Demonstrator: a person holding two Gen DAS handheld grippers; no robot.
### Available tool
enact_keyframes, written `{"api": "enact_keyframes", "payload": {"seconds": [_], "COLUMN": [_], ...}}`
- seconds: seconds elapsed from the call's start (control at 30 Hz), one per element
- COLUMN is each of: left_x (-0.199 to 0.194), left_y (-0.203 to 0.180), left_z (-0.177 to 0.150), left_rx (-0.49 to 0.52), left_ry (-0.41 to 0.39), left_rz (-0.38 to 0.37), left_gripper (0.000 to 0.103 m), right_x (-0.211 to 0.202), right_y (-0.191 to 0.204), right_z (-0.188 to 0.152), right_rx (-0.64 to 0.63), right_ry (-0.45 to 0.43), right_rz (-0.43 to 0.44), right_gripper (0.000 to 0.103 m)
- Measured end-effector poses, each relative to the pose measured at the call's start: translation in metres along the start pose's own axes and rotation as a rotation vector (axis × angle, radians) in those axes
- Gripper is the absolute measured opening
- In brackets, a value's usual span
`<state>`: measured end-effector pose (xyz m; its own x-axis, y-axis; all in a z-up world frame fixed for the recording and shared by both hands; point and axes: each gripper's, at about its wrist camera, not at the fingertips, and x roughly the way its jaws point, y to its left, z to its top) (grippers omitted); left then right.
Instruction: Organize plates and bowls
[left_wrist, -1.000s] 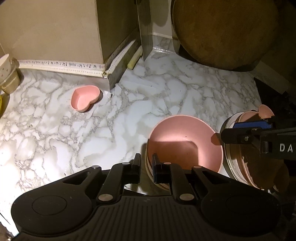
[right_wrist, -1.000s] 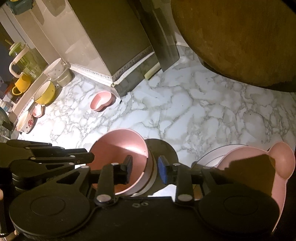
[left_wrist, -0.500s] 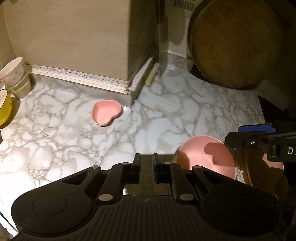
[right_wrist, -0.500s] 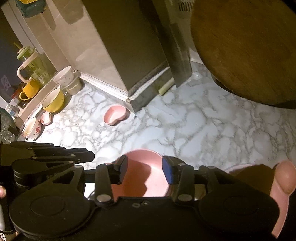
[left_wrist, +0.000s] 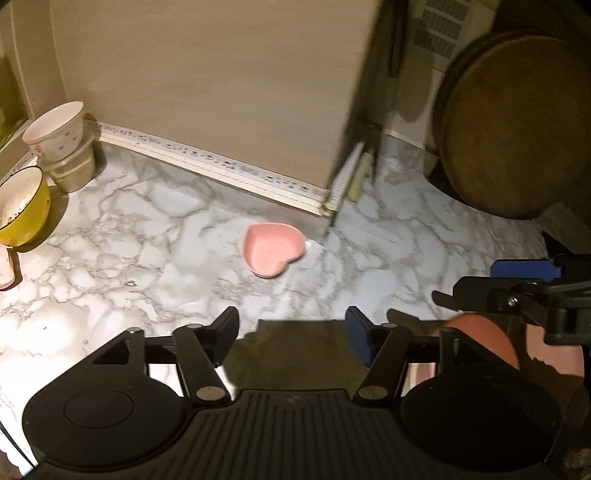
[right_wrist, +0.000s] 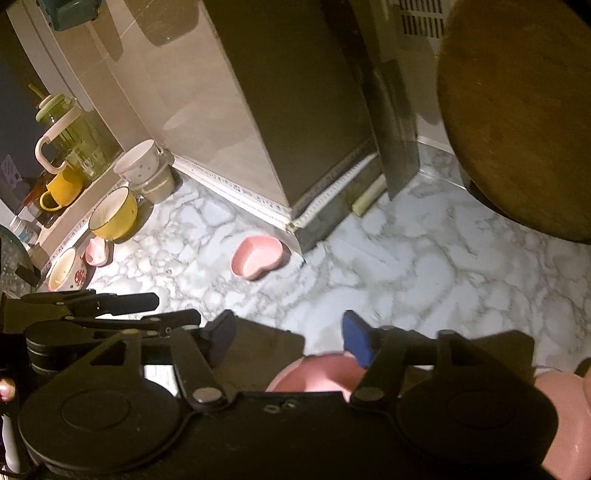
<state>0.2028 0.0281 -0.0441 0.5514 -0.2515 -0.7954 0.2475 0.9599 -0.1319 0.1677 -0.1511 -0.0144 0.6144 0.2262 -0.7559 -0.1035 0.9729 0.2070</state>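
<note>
Both grippers have backed off the pink bowl (right_wrist: 317, 373) since a second ago; it now sits low in both views, mostly hidden behind the gripper bodies, right beside the pink plate stack (right_wrist: 565, 402). Left gripper (left_wrist: 291, 338): fingers apart and opening, nothing between them, only bare worktop (left_wrist: 147, 236). Right gripper (right_wrist: 288, 336): fingers apart and opening too; bowl rim shows just below the blue pad, not pinched.

Heart-shaped pink dish (left_wrist: 272, 249) sits alone mid-worktop, upright, open side up. In the left view its point faces lower left and the lobes upper right, so its long axis runs diagonally. It's just off the corner of the beige cabinet (left_wrist: 207, 92).

Far left: yellow bowl (left_wrist: 22, 206) and white dotted cup (left_wrist: 55, 129) nested in a beige cup, along the wall. Round wooden board (left_wrist: 513, 125) leans at the back right. Open marble between grippers and dish.
</note>
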Motion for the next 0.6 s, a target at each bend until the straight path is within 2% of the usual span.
{"api": "enact_keyframes", "payload": {"seconds": [0.03,0.1,0.23,0.5,0.6], "left_x": [0.002,0.008,0.024,0.069,0.082], "left_y": [0.005,0.015,0.033,0.061,0.068], "left_z": [0.002,0.008,0.019,0.03,0.031], "left_rx": [-0.008,-0.028,-0.053,-0.113,-0.126], "left_ry": [-0.005,-0.017,-0.023,-0.018,-0.012], "left_rz": [0.003,0.011,0.02,0.037,0.041], "left_gripper": [0.07,0.073,0.073,0.073,0.073], "right_x": [0.004,0.013,0.035,0.089,0.106], "right_y": [0.002,0.006,0.011,0.011,0.008], "right_z": [0.002,0.008,0.02,0.037,0.04], "right_rx": [0.001,0.011,0.046,0.169,0.214], "right_ry": [-0.002,0.003,0.022,0.087,0.101], "right_rz": [0.001,0.011,0.017,-0.06,-0.095], "right_gripper": [0.082,0.088,0.096,0.096,0.092]}}
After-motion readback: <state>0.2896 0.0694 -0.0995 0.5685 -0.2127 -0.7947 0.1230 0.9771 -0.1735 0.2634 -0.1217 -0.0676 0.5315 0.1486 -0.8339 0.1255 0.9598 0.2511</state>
